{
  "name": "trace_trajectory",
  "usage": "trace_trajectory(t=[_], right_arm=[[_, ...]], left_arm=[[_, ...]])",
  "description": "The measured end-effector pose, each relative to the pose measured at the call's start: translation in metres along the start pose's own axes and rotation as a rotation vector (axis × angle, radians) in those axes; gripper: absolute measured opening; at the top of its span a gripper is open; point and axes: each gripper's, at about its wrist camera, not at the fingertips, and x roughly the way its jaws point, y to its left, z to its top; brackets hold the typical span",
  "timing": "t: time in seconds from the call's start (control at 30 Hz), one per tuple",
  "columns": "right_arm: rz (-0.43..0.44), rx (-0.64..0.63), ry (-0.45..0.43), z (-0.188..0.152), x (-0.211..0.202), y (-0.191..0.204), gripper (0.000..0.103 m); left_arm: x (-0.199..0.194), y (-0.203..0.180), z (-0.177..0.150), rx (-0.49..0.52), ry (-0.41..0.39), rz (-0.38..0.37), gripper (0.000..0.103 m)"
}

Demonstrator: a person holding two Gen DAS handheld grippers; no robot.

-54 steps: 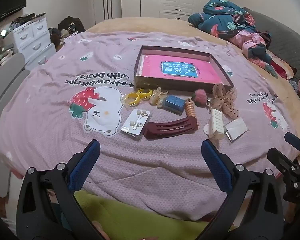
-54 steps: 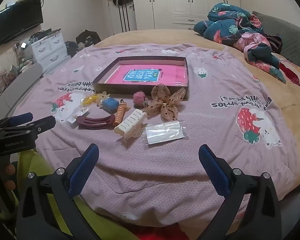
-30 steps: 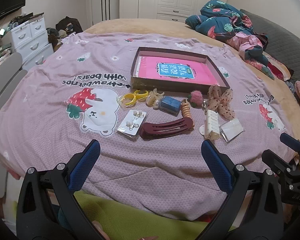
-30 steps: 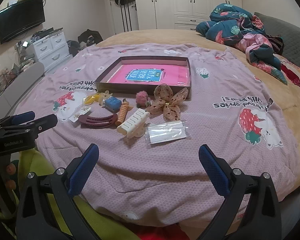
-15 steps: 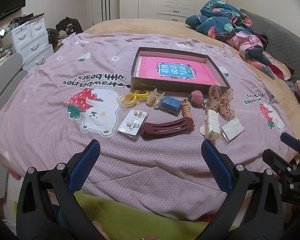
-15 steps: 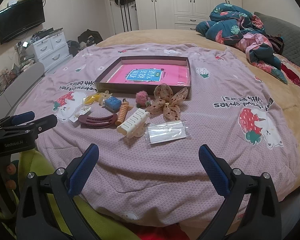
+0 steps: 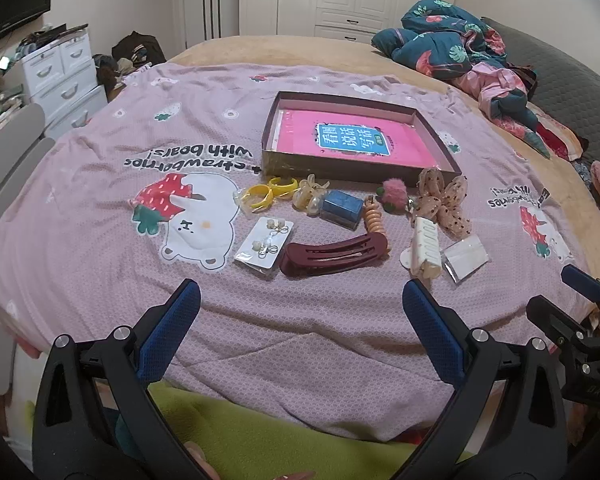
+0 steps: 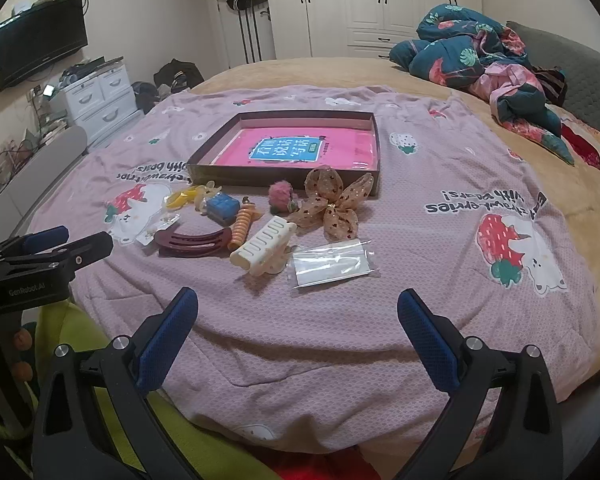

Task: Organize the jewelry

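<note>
Several hair accessories, among them a maroon clip (image 7: 334, 257) and a cream claw clip (image 8: 265, 245), lie loose on the blanket (image 7: 100, 240) just before the shallow box (image 7: 432, 126). The left gripper (image 7: 300, 300) and right gripper (image 8: 298, 308) both gape wide and empty, well short of them. Approaching the nearest piece low and closing squarely across it would likely serve best. The blanket reads "strawberries with bears!"; the left gripper's side says "GenRobot.AI".

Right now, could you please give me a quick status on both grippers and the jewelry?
Left gripper and right gripper open, empty. Hair accessories loose beside shallow brown cardboard tray; none inside. Nothing in the way.
</note>
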Motion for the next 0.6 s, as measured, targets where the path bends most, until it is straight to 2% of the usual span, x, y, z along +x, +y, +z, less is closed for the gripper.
trace_trajectory(t=[0.33, 0.6], right_arm=[[0.002, -0.012, 0.008, 0.001, 0.004, 0.000, 0.099], [0.022, -0.047, 0.028, 0.012, 0.020, 0.013, 0.099]], left_arm=[[0.006, 0.006, -0.003, -0.013, 0.006, 0.005, 0.095], [0.009, 0.025, -0.002, -0.049, 0.003, 0.021, 0.095]])
